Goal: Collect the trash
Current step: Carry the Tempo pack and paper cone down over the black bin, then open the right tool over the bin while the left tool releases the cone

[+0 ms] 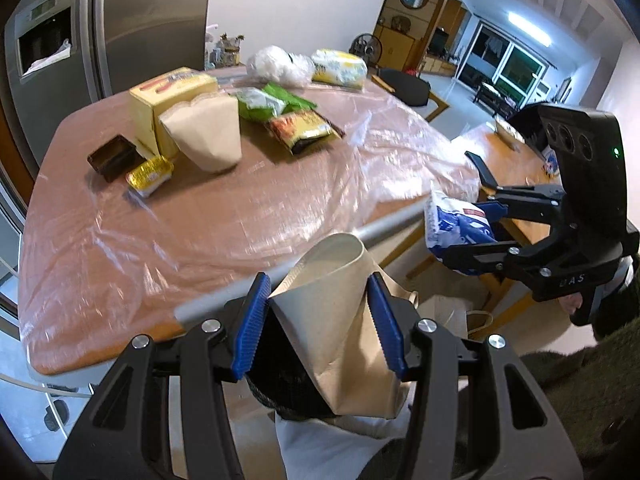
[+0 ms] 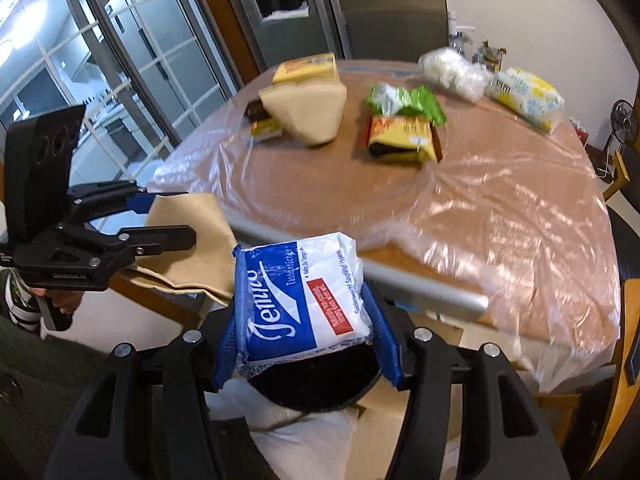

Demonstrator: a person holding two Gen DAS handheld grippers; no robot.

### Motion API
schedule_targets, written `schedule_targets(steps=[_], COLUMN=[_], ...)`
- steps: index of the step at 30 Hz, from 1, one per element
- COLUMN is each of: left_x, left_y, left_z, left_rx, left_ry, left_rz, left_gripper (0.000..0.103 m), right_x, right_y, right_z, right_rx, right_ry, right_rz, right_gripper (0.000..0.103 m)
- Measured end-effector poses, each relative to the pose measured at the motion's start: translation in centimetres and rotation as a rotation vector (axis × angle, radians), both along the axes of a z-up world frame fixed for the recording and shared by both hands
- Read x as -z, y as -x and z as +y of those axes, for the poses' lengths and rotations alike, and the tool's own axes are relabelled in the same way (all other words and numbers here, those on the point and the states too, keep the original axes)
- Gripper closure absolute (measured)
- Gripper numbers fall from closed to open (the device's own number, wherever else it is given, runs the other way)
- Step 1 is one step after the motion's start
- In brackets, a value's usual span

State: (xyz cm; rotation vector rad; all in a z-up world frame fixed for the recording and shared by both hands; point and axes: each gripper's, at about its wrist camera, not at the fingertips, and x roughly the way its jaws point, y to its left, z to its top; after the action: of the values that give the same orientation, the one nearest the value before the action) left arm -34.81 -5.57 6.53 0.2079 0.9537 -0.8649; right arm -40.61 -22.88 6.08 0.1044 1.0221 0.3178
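Note:
My left gripper (image 1: 320,324) is shut on a beige paper bag (image 1: 340,320), squeezed between its blue pads off the table's near edge. A black bin (image 1: 280,392) with a white liner sits right below it. Seen from the right wrist, that left gripper (image 2: 168,216) holds the paper bag (image 2: 192,248) at left. My right gripper (image 2: 308,332) is shut on a blue and white tissue pack (image 2: 300,300) above the black bin (image 2: 320,388). The left wrist view shows this right gripper (image 1: 476,232) and the tissue pack (image 1: 456,224) at right, beyond the table corner.
A table (image 1: 220,208) under clear plastic film carries a yellow box (image 1: 168,96), a beige paper filter stack (image 1: 208,132), a green wrapper (image 1: 268,100), an orange snack bag (image 1: 300,128), a white plastic bag (image 1: 276,64) and a yellow tissue pack (image 1: 340,66). A fridge (image 1: 100,28) stands behind.

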Motion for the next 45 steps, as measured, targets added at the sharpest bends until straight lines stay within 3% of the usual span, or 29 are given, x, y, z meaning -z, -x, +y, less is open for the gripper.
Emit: schedule_targets(steps=[10, 27, 45], left_x=[3.3, 9.1, 12.6], left_y=[1.6, 0.6, -0.3], left_z=[-0.8, -1.8, -3.1], left_rx=[0.030, -0.011, -0.011], left_ry=[-0.084, -0.183, -0.240], left_rz=[0.033, 0.063, 0.083], left_gripper=[0.052, 0.052, 0.052], right_x=[4.2, 9.6, 12.7], right_y=[0.5, -0.6, -2.0], right_z=[1.2, 2.6, 2.5], right_rx=[-0.031, -0.001, 0.038], right_ry=[0.039, 0.128, 0.141], right_rz=[0.093, 0.146, 0.204], right_gripper=[0.048, 0.048, 0.048])
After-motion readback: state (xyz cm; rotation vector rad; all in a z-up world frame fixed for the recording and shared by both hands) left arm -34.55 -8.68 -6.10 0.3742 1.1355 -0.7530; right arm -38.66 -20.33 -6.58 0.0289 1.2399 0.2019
